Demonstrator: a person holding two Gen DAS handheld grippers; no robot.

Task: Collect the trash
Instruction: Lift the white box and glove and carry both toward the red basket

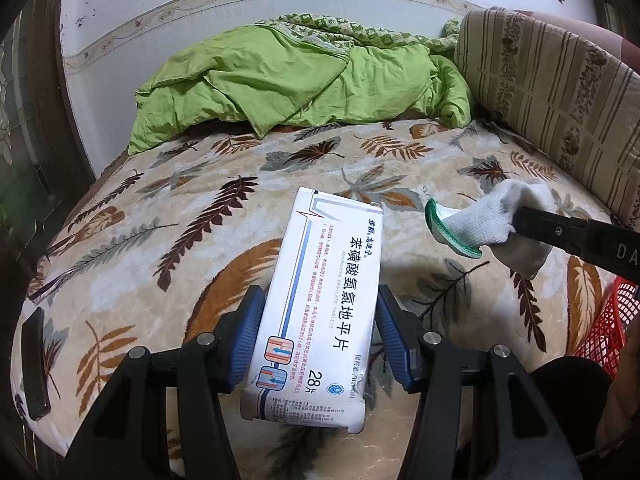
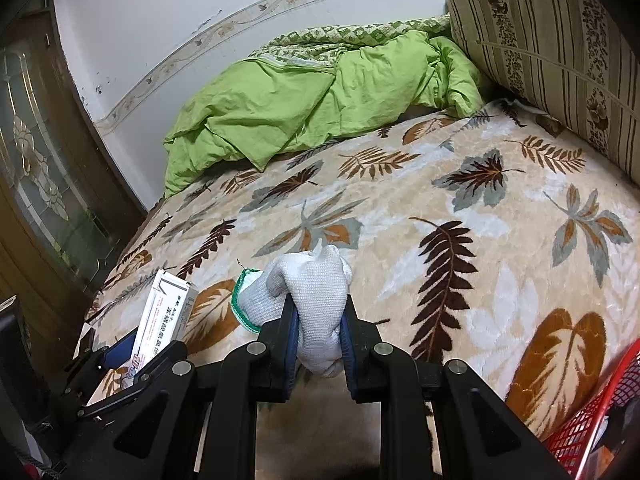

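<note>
Your left gripper (image 1: pixel 318 332) has black angular arms with round silver screws and ribbed blue pads (image 1: pixel 248 332). At three o'clock in its view, your right gripper's (image 2: pixel 318 334) black finger shows white letters "DA". It is built alike: black arms, silver screws, blue pads (image 2: pixel 293 334).

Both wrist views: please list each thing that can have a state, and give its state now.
Left gripper: shut on the medicine box.
Medicine box: closed, held above the bed.
Right gripper: shut on the white glove.
White glove: crumpled, held above the bed.
Red basket: at the bed's right edge; something dark inside.
Green quilt: rumpled at the wall.
Leaf blanket: spread flat.
</note>
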